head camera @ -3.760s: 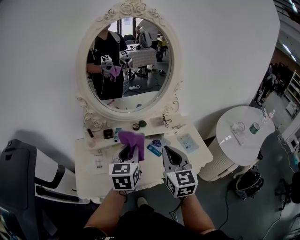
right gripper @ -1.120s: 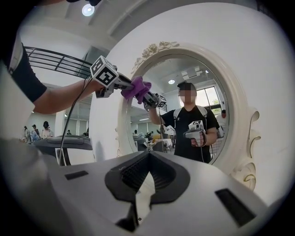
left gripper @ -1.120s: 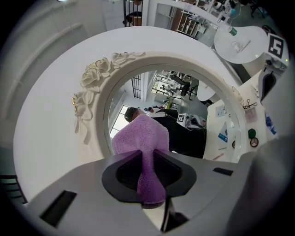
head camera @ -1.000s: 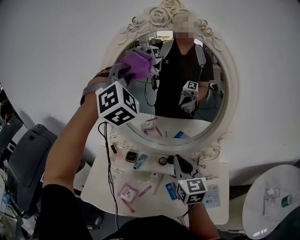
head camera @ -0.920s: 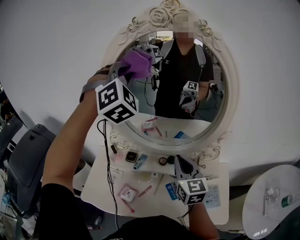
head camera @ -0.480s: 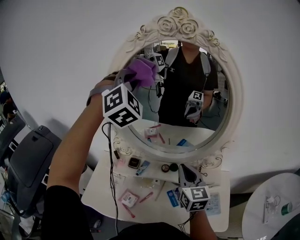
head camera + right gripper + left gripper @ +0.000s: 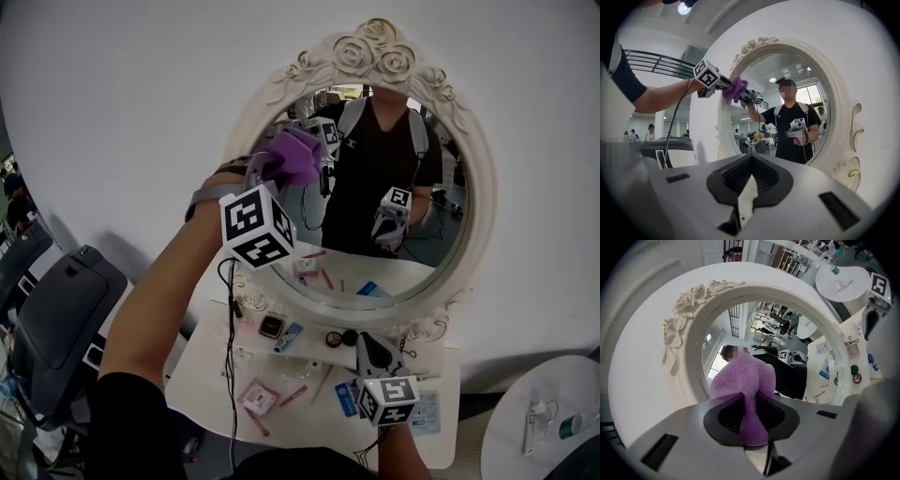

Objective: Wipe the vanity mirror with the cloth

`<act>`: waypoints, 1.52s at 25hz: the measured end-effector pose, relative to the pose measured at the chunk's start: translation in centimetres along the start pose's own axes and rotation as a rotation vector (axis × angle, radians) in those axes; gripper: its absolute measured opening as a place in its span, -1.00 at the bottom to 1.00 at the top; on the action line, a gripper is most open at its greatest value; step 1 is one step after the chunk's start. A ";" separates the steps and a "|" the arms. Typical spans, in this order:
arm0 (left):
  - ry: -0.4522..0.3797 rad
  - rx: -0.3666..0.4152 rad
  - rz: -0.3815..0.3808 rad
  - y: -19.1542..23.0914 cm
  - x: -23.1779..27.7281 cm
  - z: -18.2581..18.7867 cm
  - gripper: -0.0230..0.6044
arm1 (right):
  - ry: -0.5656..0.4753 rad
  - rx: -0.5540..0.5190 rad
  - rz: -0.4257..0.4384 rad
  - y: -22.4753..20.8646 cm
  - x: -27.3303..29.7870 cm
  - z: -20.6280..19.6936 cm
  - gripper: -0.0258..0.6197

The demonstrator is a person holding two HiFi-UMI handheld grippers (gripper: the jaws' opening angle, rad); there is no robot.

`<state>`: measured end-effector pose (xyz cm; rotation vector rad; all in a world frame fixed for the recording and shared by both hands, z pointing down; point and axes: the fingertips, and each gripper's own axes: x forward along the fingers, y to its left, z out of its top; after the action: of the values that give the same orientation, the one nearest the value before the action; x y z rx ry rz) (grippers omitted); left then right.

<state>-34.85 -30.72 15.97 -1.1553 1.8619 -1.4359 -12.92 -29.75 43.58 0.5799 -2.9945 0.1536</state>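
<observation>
The fluffy purple cloth [image 7: 292, 157] is held high against the upper left part of the glass of the oval vanity mirror with a white rose-carved frame [image 7: 361, 272], just inside the frame's inner edge. It is pinched between the jaws of the left gripper [image 7: 274, 169], which are closed on a fold of it; the rest is bunched out beyond the jaw tips, where it meets its own reflection. The left arm is stretched up and forward to the mirror.

The right gripper [image 7: 366, 339] is kept low over the white vanity table [image 7: 211, 361], well apart from the cloth, its jaws pressed together at the tips with nothing between them. Small cosmetics and cards are scattered on the table below the mirror. A dark grey chair [image 7: 56, 319] is seen at the left, and a round white side table [image 7: 525, 412] at the lower right.
</observation>
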 end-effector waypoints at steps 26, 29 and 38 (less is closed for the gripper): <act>0.082 -0.024 -0.184 -14.4 1.6 -7.8 -0.69 | 0.059 -0.017 -0.001 2.1 -0.7 -1.8 -0.89; 0.086 -0.034 -0.193 -16.2 1.9 -8.8 -0.69 | 0.063 -0.026 -0.005 2.2 -1.0 -1.7 -0.89; 0.118 -0.039 -0.236 -22.7 2.4 -10.3 -0.69 | 0.074 -0.056 -0.038 2.5 -2.6 -1.7 -0.89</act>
<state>-37.27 -29.30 40.90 -1.3741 1.8897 -1.6341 -11.36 -26.33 44.84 0.6109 -2.9040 0.0861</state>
